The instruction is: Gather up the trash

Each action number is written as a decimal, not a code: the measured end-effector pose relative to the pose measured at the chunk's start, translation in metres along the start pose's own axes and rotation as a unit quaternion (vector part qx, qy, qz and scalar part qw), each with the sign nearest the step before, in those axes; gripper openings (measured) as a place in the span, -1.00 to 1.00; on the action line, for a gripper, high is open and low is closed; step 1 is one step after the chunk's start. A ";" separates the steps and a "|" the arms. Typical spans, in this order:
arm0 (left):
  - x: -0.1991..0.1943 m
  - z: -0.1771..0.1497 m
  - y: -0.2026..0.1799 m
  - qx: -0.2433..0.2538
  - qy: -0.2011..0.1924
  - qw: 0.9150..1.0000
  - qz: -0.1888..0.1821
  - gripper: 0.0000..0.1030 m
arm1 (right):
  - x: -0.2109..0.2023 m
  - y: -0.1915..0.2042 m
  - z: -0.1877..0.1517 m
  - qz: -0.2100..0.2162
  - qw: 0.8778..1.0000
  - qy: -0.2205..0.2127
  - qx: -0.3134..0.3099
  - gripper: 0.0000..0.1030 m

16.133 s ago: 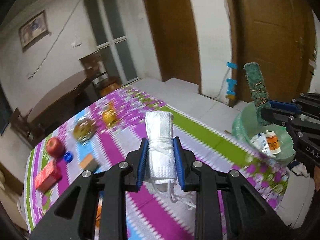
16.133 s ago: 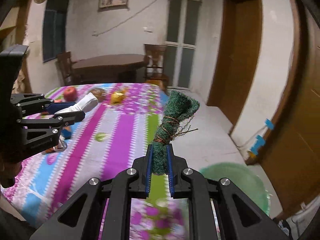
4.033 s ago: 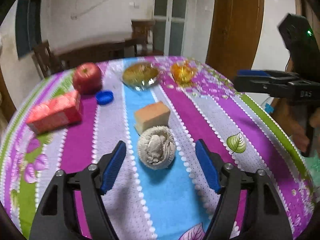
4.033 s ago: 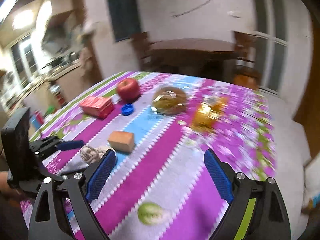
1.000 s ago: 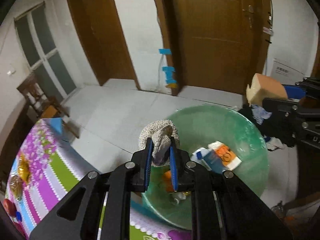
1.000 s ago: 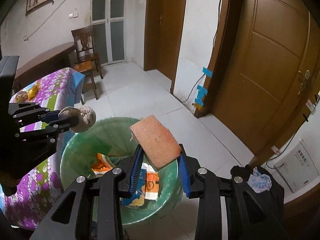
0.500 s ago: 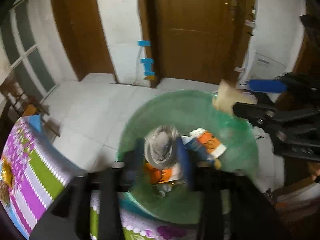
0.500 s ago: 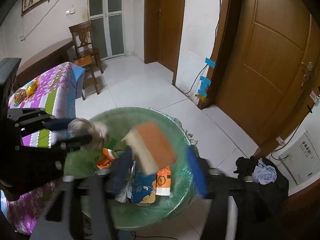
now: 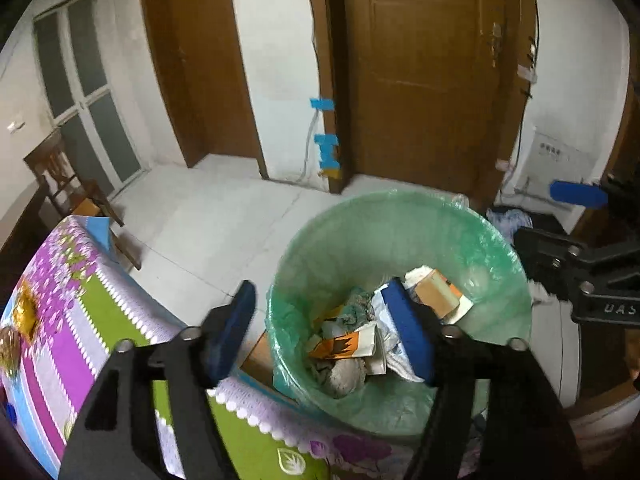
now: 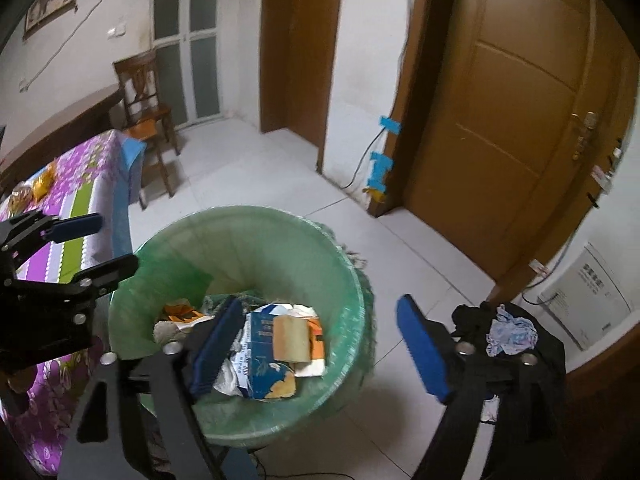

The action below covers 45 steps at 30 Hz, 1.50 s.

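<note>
Both over the bin (image 9: pixel 400 232), jaws spread wide, nothing between the pads

Left gripper (image 9: pixel 324 330): jaws have just been opening, empty. Its blue pads straddle the bin's near rim, one outside at 9 o'clock, one over the trash

Right gripper (image 10: pixel 320 346): jaws have just been opening, wider than the left, empty. Left pad hangs over the bin's contents, right pad outside the rim at 3 o'clock over bare floor (image 10: pixel 280 168)

Counts: 1 green-lined bin, 2 grippers, 1 table (image 9: pixel 72 320), 1 chair (image 10: pixel 146 100), 2 brown doors in view

Trash in the bin: sponge (image 10: pixel 290 338) lies on top of a blue carton (image 10: pixel 262 364) near centre; grey rag ball (image 9: pixel 344 372) sits low at 6 o'clock in the left view; orange wrapper (image 9: pixel 344 344) just above it. Rest is a mixed pile, can't count it

Edges: bin touches or nearly touches the table's cloth edge at 7–8 o'clock, can't tell which. Dark clothes heap (image 10: pixel 508 328) near the bin at 3 o'clock. Open tiled floor from 10 to 1 o'clock up to the doors
</note>
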State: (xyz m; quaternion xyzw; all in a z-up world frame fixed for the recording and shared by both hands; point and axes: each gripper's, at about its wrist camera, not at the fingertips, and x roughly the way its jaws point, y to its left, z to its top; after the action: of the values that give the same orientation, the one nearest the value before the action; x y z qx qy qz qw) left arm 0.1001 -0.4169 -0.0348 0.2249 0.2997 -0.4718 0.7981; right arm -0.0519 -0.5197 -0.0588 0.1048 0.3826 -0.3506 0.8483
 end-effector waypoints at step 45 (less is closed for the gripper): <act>-0.131 -0.111 -0.053 -0.110 -0.096 0.986 0.080 0.89 | -0.122 -0.003 -0.112 -0.017 0.981 -0.181 0.060 0.90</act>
State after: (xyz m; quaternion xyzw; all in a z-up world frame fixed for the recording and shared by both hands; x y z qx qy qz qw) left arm -0.0254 -0.2891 -0.0284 0.1130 0.2531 -0.3895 0.8783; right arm -0.1747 -0.4089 -0.0474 0.0832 0.2028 -0.4007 0.8896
